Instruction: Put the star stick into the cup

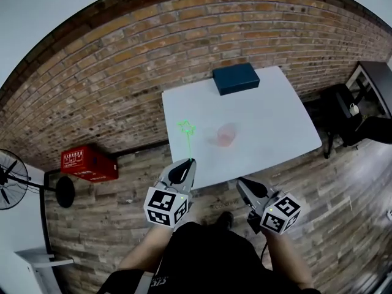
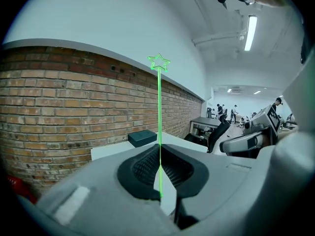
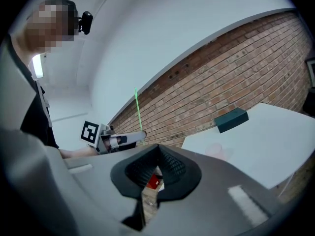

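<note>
A thin green star stick stands upright, its star tip high above my left gripper, which is shut on the stick's lower end just before the near edge of the white table. A translucent pink cup stands upright on the table, right of the stick and apart from it; in the right gripper view the cup shows faintly. My right gripper hovers at the table's near edge, below the cup, jaws together with nothing between them.
A dark blue box lies at the table's far edge. On the wooden floor to the left sit a red crate and a fan. A black chair and desk stand to the right. A brick wall runs behind.
</note>
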Demonstrator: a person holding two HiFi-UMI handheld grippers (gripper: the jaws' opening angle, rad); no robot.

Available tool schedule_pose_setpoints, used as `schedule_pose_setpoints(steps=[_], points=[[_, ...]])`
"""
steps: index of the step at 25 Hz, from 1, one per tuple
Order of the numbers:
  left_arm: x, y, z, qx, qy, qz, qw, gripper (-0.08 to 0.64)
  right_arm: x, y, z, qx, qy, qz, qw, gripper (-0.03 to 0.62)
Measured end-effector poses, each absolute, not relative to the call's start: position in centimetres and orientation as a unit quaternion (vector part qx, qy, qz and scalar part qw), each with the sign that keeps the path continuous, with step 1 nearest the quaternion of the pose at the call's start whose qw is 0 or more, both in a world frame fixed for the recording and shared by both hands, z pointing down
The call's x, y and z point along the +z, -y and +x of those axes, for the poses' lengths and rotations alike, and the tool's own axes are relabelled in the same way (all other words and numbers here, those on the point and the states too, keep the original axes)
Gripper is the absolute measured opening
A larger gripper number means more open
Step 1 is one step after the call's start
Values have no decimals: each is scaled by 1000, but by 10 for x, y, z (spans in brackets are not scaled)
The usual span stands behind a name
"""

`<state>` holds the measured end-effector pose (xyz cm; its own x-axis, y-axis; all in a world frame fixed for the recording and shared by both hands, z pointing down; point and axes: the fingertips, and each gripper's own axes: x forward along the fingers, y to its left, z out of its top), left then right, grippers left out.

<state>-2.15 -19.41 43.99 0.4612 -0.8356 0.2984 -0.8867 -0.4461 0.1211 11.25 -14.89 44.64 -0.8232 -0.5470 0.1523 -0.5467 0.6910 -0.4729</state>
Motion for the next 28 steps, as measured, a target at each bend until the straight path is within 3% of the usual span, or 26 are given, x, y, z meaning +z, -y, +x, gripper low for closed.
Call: schedule_pose_setpoints(steps=[28], points=[[455,338,17,64,364,915,165,11,466,270,103,-288,-865,-410,-6,0]])
